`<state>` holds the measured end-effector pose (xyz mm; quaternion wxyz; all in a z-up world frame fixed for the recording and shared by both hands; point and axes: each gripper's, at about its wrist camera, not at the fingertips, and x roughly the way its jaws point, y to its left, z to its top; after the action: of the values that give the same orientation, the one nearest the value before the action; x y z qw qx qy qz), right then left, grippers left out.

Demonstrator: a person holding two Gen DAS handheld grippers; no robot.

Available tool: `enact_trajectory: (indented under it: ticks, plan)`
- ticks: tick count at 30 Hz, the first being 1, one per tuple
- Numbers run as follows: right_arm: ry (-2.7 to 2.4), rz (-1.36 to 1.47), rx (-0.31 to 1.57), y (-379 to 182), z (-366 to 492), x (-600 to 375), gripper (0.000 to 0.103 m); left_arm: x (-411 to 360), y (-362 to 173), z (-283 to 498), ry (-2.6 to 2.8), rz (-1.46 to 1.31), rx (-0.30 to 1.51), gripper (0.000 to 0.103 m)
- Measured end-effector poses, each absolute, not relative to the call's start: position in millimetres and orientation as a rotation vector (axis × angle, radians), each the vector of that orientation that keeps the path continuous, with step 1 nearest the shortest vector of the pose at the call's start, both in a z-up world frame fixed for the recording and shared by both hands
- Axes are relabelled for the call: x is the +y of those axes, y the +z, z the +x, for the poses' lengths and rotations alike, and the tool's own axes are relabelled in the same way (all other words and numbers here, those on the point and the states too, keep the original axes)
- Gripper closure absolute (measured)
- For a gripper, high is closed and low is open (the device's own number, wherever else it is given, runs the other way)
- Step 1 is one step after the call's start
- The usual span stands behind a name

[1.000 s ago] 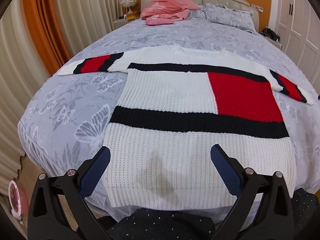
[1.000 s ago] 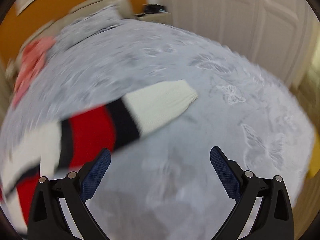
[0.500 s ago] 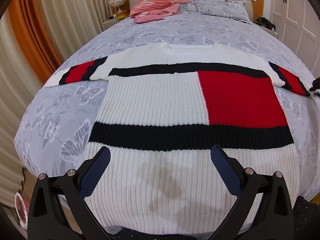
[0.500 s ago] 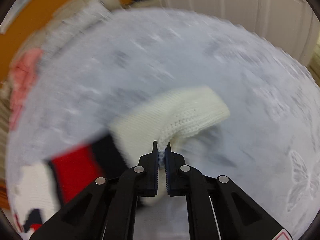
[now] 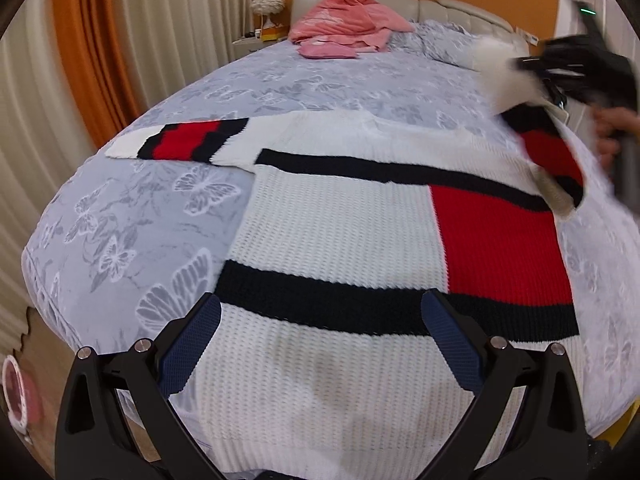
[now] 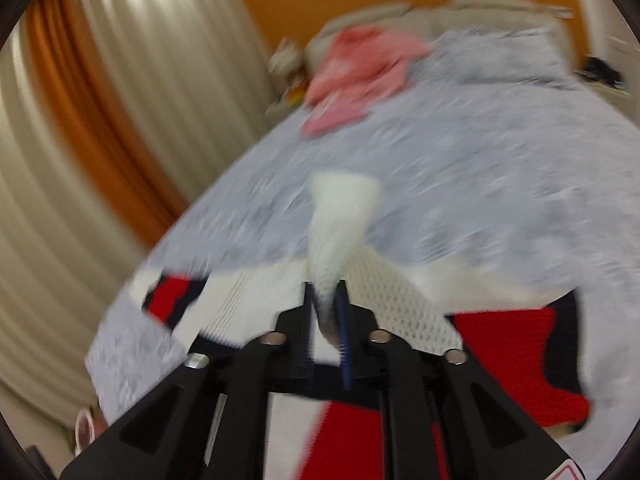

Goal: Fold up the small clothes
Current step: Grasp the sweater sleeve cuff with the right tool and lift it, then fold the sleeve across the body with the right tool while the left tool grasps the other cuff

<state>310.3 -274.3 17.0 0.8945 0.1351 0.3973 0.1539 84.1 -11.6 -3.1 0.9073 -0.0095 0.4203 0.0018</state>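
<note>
The bed [image 5: 320, 80], covered in a grey butterfly-print duvet, serves as the folding surface, broad and flat enough to let a garment lie fully spread. On it the knit sweater [image 5: 340, 232], white with black bands and a red block, lies face up with its hem toward the foot of the bed and its neckline toward the headboard, body smoothed flat so that each fold can be laid square. A heap of pink clothes [image 5: 344, 26] sits well apart near the headboard, out of the working area.

The sweater's left sleeve [image 5: 180, 144] lies stretched straight out on the duvet, untouched. The right sleeve [image 5: 552, 152] is raised off the bed and arches over the red block; this looks like the first fold, bringing the sleeve inward across the chest.

The right gripper [image 6: 326, 312] has its fingers clamped on the white cuff [image 6: 340, 216], which bunches into a cone above them. Holding the very end lets the whole sleeve trail behind; the view is blurred, so how deep the bite goes cannot be told.

The left gripper [image 5: 320, 320] hovers over the lower body of the sweater with its fingers [image 5: 192, 344] wide apart, holding nothing, probably waiting to pin the cloth or take the other sleeve.
</note>
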Motion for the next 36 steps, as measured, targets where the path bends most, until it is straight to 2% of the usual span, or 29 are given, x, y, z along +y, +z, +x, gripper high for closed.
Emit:
enact_trajectory:
  ticks: [1,2,5,7,9,13,14,18,23,24,25,26,27,31,32,33,34,36]
  plan:
    - [0.329,0.263,0.859,5,314,-253,0.066,-7,-2,85,0.004,-0.03,0.868,0.005]
    - [0.326,0.238,0.887,-7,315,-235,0.062,-2,-1,88,0.004,-0.047,0.869,0.005]
    - [0.317,0.203,0.881,-17,295,-215,0.062,11,2,99,-0.017,-0.095,0.879,0.005]
    - [0.293,0.218,0.862,-14,272,-227,0.057,18,5,112,-0.045,-0.129,0.881,0.005]
    - [0.221,0.218,0.846,-19,241,-256,0.044,24,5,135,-0.092,-0.193,0.881,0.005]
    - [0.008,0.137,0.885,-43,204,-314,0.043,22,-10,210,-0.165,-0.36,0.937,0.005]
    - [-0.041,0.143,0.901,-48,198,-331,0.039,21,-15,226,-0.165,-0.386,0.958,0.005]
    - [-0.188,0.247,0.966,-75,184,-399,0.039,-1,-50,305,-0.166,-0.494,1.054,0.005]
    - [-0.186,0.307,0.998,-95,194,-426,0.038,-29,-98,357,-0.139,-0.563,1.192,0.009]
    - [-0.18,0.296,0.994,-99,200,-426,0.038,-30,-93,357,-0.121,-0.562,1.158,0.018]
    - [-0.176,0.289,0.992,-100,203,-426,0.038,-32,-84,358,-0.13,-0.55,1.113,0.063]
    - [-0.171,0.282,0.992,-103,208,-424,0.038,-34,-78,362,-0.173,-0.536,1.111,0.088]
    - [-0.165,0.276,0.991,-106,215,-423,0.038,-35,-69,364,-0.193,-0.529,1.105,0.096]
    - [-0.158,0.263,0.973,-109,231,-416,0.039,-23,-26,367,-0.196,-0.455,0.963,0.096]
    - [-0.153,0.27,0.968,-109,233,-415,0.049,-18,-20,371,-0.188,-0.437,0.946,0.096]
    - [-0.148,0.288,0.972,-109,237,-415,0.077,-14,-19,374,-0.173,-0.419,0.94,0.096]
    - [-0.143,0.314,0.976,-109,238,-417,0.09,-11,-20,378,-0.155,-0.397,0.938,0.096]
    - [-0.129,0.374,0.925,-101,234,-419,0.089,1,-33,382,-0.086,-0.38,0.952,0.096]
